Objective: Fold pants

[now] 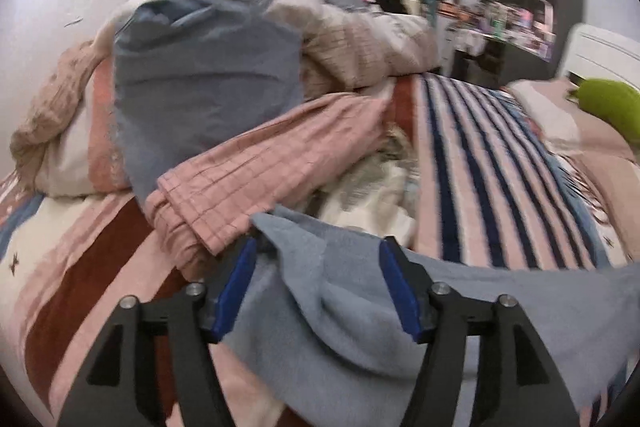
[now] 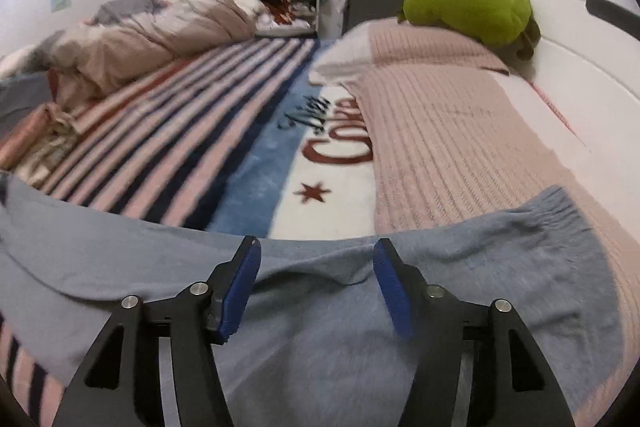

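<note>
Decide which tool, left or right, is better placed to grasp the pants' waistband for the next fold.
Right, probably. The right tool hangs open over the pants with the gathered waistband just beside it; the left tool's view shows none.

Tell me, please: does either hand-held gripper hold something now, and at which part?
Nothing is held. The left hand-held gripper and the right hand-held gripper both stand open over the blue-grey pants; the fabric lies between the pads, unpinched.

Were black angular linkage arms on left gripper (image 1: pixel 318 253) and right gripper (image 2: pixel 317 253), silver pivot screws, blue ribbed finger pads (image 1: pixel 240 285)
</note>
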A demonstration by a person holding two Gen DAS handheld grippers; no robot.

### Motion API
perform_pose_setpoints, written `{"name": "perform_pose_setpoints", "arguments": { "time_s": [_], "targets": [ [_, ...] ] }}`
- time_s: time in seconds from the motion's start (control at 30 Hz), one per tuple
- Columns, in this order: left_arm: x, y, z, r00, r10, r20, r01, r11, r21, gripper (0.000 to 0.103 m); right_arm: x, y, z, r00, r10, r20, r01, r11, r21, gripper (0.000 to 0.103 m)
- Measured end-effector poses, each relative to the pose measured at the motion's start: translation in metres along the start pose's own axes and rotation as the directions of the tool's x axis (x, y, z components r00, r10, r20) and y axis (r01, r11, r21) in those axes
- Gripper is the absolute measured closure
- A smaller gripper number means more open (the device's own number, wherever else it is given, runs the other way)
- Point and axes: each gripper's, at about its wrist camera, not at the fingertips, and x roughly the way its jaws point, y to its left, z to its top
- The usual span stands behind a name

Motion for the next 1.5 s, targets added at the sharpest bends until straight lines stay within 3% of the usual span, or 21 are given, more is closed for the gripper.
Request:
{"name": "perform_pose_setpoints", "arguments": {
  "time_s": [0.13, 0.2, 0.27, 0.43, 0.53, 0.6, 0.63, 0.7, 0.73, 0.8, 1.03, 1.27, 1.43, 1.5],
  "targets": [
    [-0.019, -0.035, -0.011, 0.989, -0.143, -0.045, 0.147, 0.984, 0.102, 0.039, -0.025, 0.034, 0.004, 0.981, 0.191, 0.023, -0.189, 0.98, -0.061, 0.038],
    [-0.014, -0.057, -0.028, 0.961, -0.244, -0.128, 0.258, 0.96, 0.107, 0.04, -0.026, 0.066, 0.003, 0.96, 0.28, 0.0, -0.277, 0.951, -0.14, 0.038],
    [-0.004, -0.074, -0.05, 0.931, -0.297, -0.213, 0.323, 0.941, 0.099, 0.045, -0.021, 0.096, -0.003, 0.941, 0.337, -0.03, -0.335, 0.918, -0.214, 0.039],
    [0.017, -0.092, -0.087, 0.904, -0.288, -0.315, 0.341, 0.931, 0.127, 0.047, 0.014, 0.17, -0.029, 0.907, 0.379, -0.185, -0.422, 0.816, -0.395, 0.041],
    [0.02, -0.095, -0.093, 0.905, -0.286, -0.316, 0.344, 0.928, 0.144, 0.047, 0.034, 0.192, -0.043, 0.899, 0.344, -0.272, -0.435, 0.778, -0.453, 0.042],
    [0.02, -0.099, -0.094, 0.907, -0.282, -0.312, 0.342, 0.927, 0.156, 0.047, 0.044, 0.202, -0.047, 0.909, 0.303, -0.286, -0.411, 0.768, -0.492, 0.049],
    [0.021, -0.099, -0.093, 0.909, -0.28, -0.308, 0.341, 0.926, 0.163, 0.047, 0.048, 0.206, -0.046, 0.917, 0.282, -0.282, -0.392, 0.764, -0.512, 0.056],
    [0.025, -0.1, -0.087, 0.917, -0.271, -0.294, 0.33, 0.927, 0.176, 0.047, 0.054, 0.211, -0.044, 0.923, 0.258, -0.285, -0.376, 0.756, -0.535, 0.083],
    [0.029, -0.098, -0.083, 0.918, -0.268, -0.291, 0.327, 0.929, 0.176, 0.047, 0.057, 0.213, -0.042, 0.926, 0.244, -0.29, -0.369, 0.754, -0.544, 0.102],
    [0.036, -0.097, -0.075, 0.927, -0.257, -0.274, 0.312, 0.933, 0.181, 0.047, 0.059, 0.212, -0.038, 0.942, 0.216, -0.257, -0.327, 0.763, -0.558, 0.102],
    [0.058, -0.094, -0.052, 0.948, -0.224, -0.228, 0.273, 0.938, 0.214, 0.047, 0.066, 0.209, -0.012, 0.964, 0.21, -0.164, -0.265, 0.806, -0.53, 0.103],
    [0.086, -0.088, -0.029, 0.967, -0.182, -0.179, 0.219, 0.952, 0.214, 0.047, 0.107, 0.196, 0.016, 0.939, 0.202, -0.278, -0.308, 0.853, -0.421, 0.1],
    [0.103, -0.081, -0.024, 0.965, -0.181, -0.191, 0.216, 0.959, 0.181, 0.047, 0.122, 0.186, 0.017, 0.943, 0.183, -0.279, -0.282, 0.884, -0.372, 0.095],
    [0.097, -0.082, -0.025, 0.97, -0.172, -0.174, 0.206, 0.958, 0.2, 0.047, 0.116, 0.181, 0.017, 0.942, 0.202, -0.266, -0.292, 0.885, -0.362, 0.085]
  ]
}}
